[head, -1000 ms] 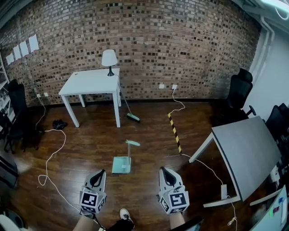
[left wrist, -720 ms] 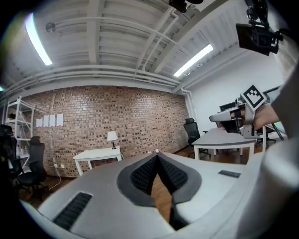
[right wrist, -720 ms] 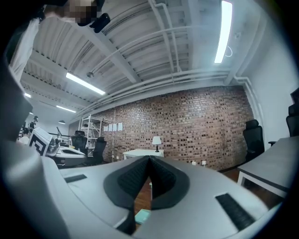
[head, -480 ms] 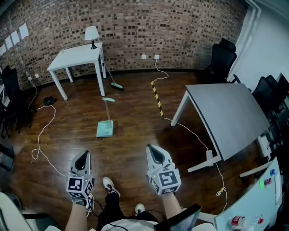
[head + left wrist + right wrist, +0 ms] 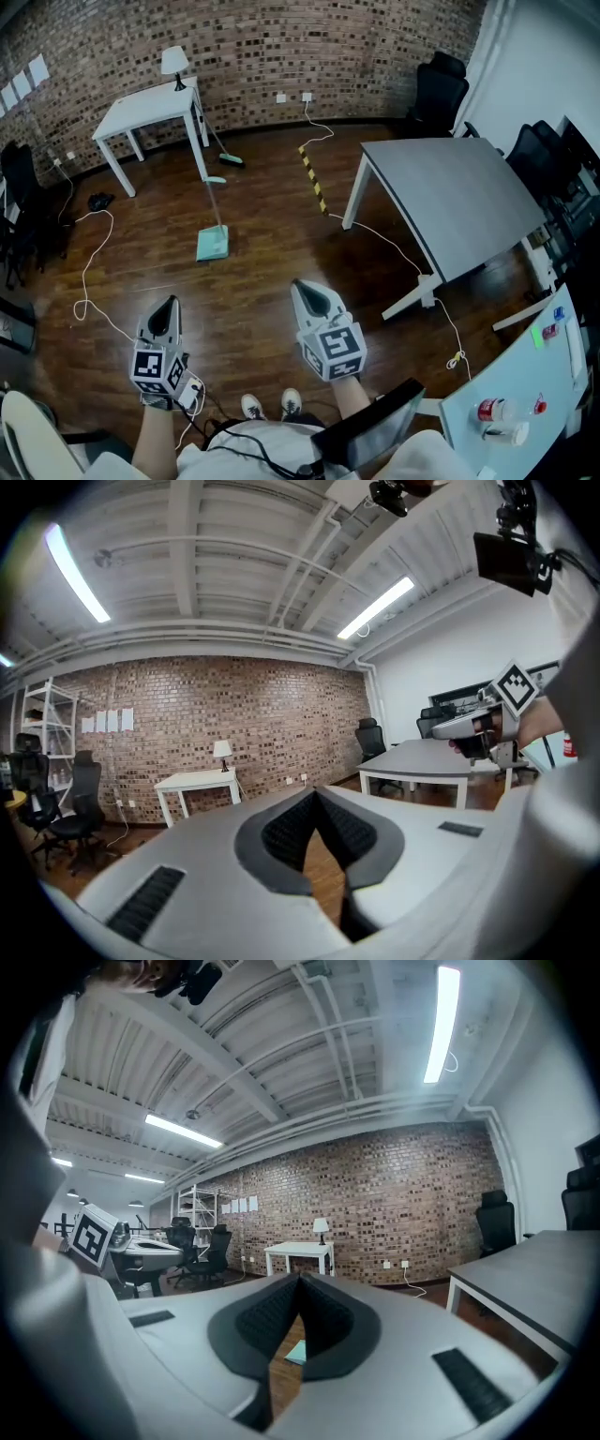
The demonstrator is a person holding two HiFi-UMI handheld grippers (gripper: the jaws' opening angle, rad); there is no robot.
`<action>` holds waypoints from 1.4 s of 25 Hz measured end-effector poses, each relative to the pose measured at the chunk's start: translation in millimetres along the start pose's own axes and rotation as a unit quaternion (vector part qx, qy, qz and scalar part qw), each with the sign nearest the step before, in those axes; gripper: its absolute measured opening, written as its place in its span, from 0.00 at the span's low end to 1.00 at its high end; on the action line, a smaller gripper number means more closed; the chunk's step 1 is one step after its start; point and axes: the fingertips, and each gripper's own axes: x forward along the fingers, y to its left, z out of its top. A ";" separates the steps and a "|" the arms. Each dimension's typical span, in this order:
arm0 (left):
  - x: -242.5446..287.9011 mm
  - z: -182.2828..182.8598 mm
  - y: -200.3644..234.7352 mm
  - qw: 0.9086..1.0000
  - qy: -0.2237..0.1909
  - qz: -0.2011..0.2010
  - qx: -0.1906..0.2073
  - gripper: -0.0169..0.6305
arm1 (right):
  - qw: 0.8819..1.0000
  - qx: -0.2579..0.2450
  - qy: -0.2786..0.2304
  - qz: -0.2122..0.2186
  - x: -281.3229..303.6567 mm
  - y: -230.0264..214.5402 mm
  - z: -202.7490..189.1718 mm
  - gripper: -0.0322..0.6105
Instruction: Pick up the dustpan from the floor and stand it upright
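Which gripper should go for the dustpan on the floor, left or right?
Probably left: the dustpan lies ahead, nearer the left gripper than the right gripper. Both are shut, empty and far from it.

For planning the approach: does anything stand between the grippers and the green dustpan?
Nothing visible does. Bare wood floor runs from the left gripper and right gripper to the dustpan. The white cable lies off to the left, the grey table to the right.

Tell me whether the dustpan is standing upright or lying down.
Lying down: the green dustpan rests flat on the wood floor, its long handle stretched toward the white table.
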 end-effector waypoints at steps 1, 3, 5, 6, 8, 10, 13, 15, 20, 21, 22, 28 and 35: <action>-2.6 2.0 -0.9 1.000 -0.002 -0.002 0.002 0.03 | 1.000 0.002 -0.002 0.000 -1.3 2.9 2.0 0.02; -7.5 3.2 0.2 1.000 -0.001 -0.006 0.005 0.03 | 1.000 0.012 -0.009 -0.004 -3.9 6.6 6.1 0.02; -8.1 7.3 5.5 1.000 -0.005 -0.007 0.009 0.03 | 1.000 0.020 -0.021 -0.006 -2.3 7.9 14.4 0.02; -7.2 11.0 8.9 1.000 -0.009 -0.006 0.011 0.03 | 0.999 0.021 -0.026 -0.005 0.5 8.6 19.6 0.02; -5.6 18.5 15.3 1.000 -0.017 -0.006 0.014 0.03 | 0.999 0.017 -0.033 -0.002 6.9 11.5 29.6 0.02; -3.6 24.6 20.3 1.000 -0.024 -0.006 0.016 0.03 | 0.999 0.011 -0.041 0.005 13.0 16.1 39.7 0.02; -0.3 30.8 25.3 0.999 -0.032 -0.011 0.022 0.03 | 0.998 -0.004 -0.053 0.024 21.6 26.6 52.4 0.02; 0.5 32.1 28.2 0.999 -0.033 -0.014 0.025 0.03 | 0.998 -0.012 -0.053 0.032 26.7 33.3 54.9 0.02; 0.4 36.6 37.0 0.999 -0.039 -0.017 0.031 0.03 | 0.998 -0.015 -0.054 0.036 36.1 43.0 55.2 0.02; 0.3 37.1 38.5 0.999 -0.041 -0.016 0.031 0.03 | 0.998 -0.016 -0.054 0.037 37.3 44.3 55.1 0.02; 0.2 37.3 39.8 0.999 -0.042 -0.015 0.029 0.03 | 0.998 -0.017 -0.054 0.039 38.2 45.3 55.0 0.02; 1.6 43.5 45.6 0.998 -0.052 -0.009 0.029 0.03 | 0.997 -0.023 -0.061 0.041 41.5 46.1 61.3 0.02; 0.3 46.2 40.8 0.998 -0.056 -0.016 0.034 0.03 | 0.997 -0.027 -0.064 0.038 42.9 47.4 65.0 0.02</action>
